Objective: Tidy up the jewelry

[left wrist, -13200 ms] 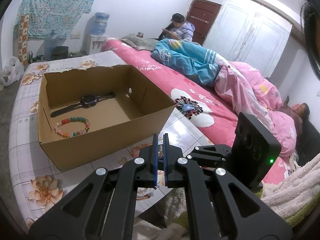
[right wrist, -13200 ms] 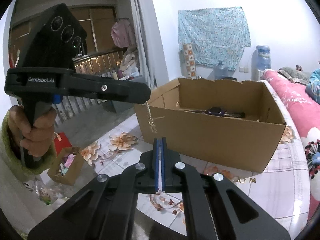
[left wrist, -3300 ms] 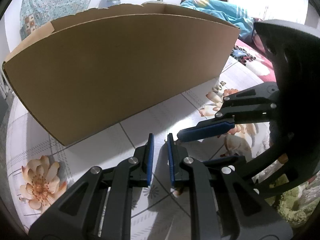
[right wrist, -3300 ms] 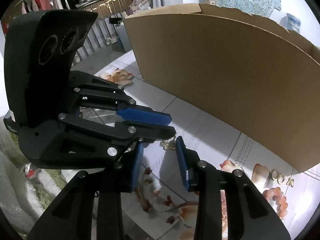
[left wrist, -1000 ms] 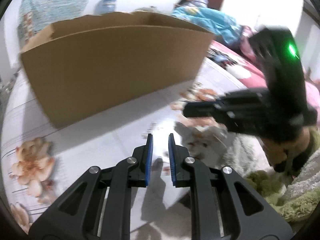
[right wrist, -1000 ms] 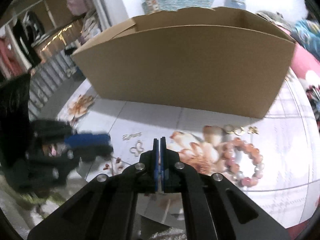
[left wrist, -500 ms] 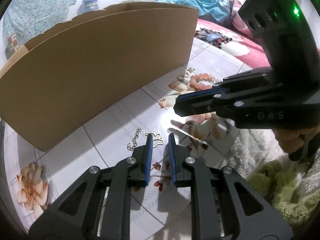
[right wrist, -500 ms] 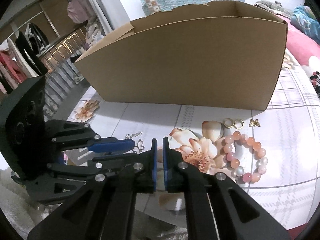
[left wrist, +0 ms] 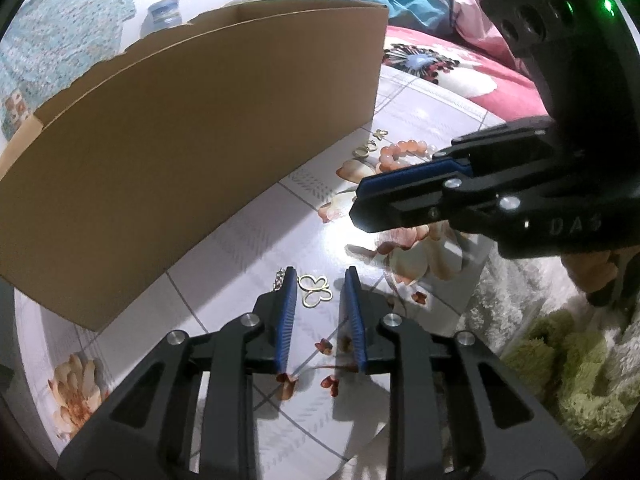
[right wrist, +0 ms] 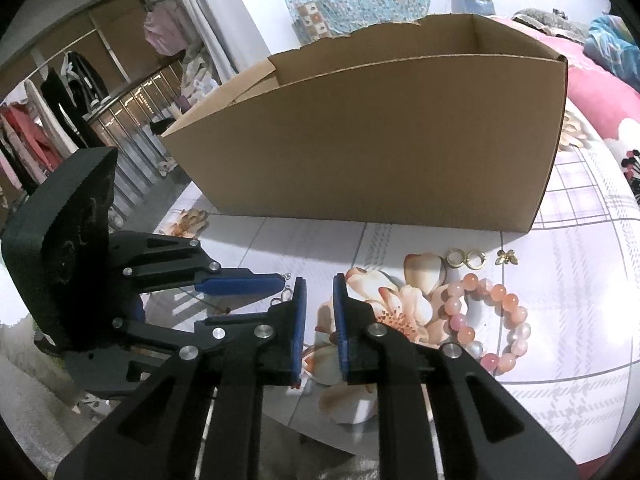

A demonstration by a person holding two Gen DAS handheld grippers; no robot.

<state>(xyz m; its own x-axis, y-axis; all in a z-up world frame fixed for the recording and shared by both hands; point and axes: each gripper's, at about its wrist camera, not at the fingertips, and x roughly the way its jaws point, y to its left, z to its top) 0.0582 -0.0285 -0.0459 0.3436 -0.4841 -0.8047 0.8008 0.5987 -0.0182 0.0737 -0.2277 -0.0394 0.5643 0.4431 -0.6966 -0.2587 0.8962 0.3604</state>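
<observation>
The left gripper [left wrist: 321, 276] has just been widening its jaws, nothing pinched; the gold butterfly pendant [left wrist: 315, 289] that lay ahead of its tips half a second ago now sits between them on the floral tabletop [left wrist: 248, 240], beside the cardboard box [left wrist: 192, 128]. The right gripper [right wrist: 319, 286], also just parting, is empty.

A home bedroom: pink floral bedding [left wrist: 452, 68], hanging clothes [right wrist: 24, 140].

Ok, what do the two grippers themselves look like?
Both are matte black plastic linkages with silver rivets and ribbed blue pads. The left gripper has a blocky black housing. The right gripper has white letters "DAS" on its side, and its housing has round holes and a green light.
</observation>
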